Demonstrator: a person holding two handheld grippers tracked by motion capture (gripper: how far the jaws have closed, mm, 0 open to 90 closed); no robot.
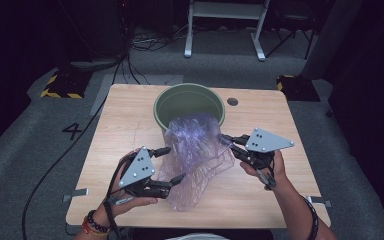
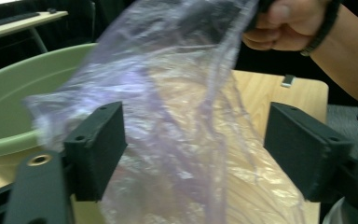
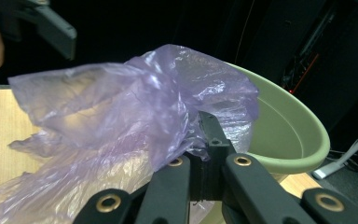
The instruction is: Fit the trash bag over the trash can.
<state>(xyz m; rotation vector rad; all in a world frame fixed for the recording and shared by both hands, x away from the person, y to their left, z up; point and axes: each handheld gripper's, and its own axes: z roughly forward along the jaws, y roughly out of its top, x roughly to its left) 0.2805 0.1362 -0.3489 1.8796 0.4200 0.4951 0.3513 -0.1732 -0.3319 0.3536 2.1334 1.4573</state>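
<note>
Right tongs [image 1: 228,141] pinch the purple bag's [image 1: 197,150] edge beside the green bin [image 1: 189,105], while left tongs [image 1: 169,164] gape wide around loose film, seemingly to spread its mouth.

Each hand carried a black gripper: the left gripper [image 1: 171,164] and the right gripper [image 1: 228,141] both had a grey three-cornered plate with dark screw dots on top. Brass-coloured rivets marked the black arms. Bead bracelets circled the left wrist, a dark band the right.
</note>
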